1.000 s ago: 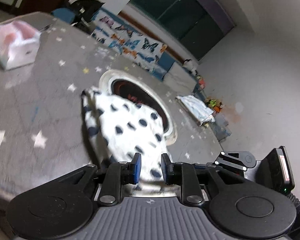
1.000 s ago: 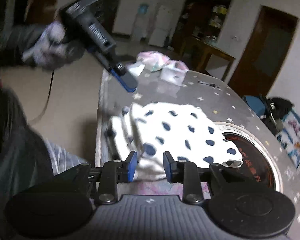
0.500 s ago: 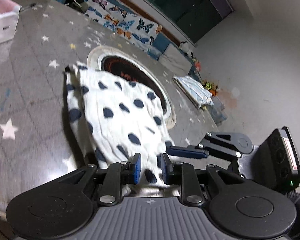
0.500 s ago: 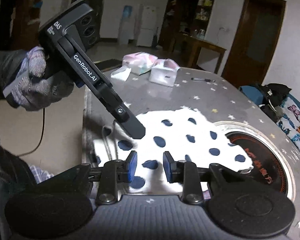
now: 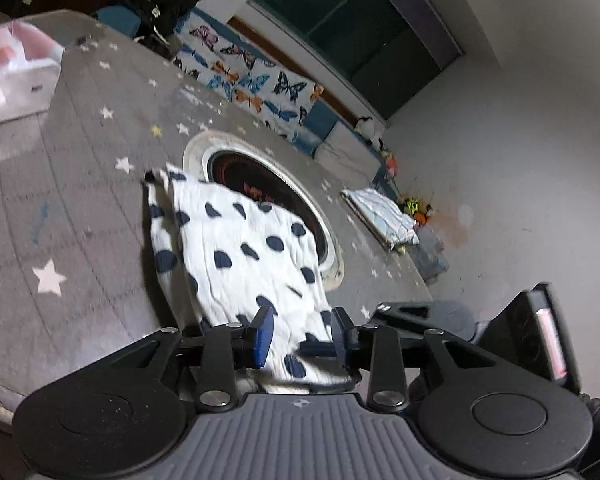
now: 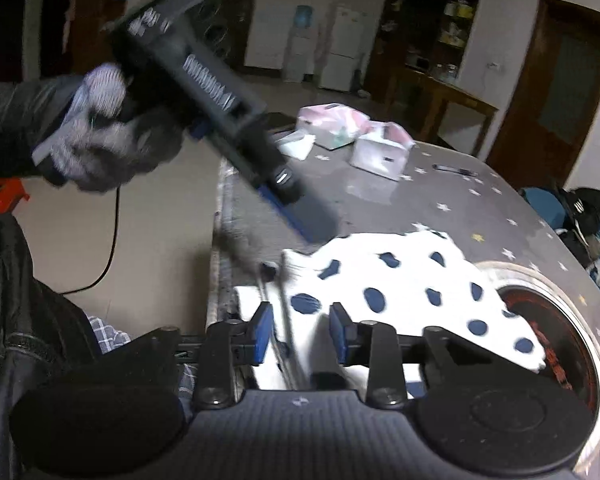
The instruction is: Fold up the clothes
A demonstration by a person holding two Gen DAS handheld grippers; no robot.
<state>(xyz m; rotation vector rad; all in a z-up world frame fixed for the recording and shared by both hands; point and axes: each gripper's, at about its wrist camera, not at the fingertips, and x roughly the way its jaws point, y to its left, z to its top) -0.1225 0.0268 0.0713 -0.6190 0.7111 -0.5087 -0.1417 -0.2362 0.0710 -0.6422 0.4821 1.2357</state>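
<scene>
1. Both pairs of jaws have just been opening, standing wider than a second ago, and the white dark-dotted cloth garment (image 5: 244, 256) that hung bunched now lies flatter.
2. On the left gripper (image 5: 302, 338) the blue pads stand partly apart with the garment's near edge between them, pressing on nothing that shows.
3. On the right gripper (image 6: 300, 334) the pads stand equally apart over the garment's folded edge, loose.
4. The garment rests on the grey star-printed tablecloth (image 5: 60, 200), its far side overlapping the round inset burner (image 5: 260, 192).
5. A gloved hand (image 6: 96, 136) holds the left gripper's handle.
</scene>
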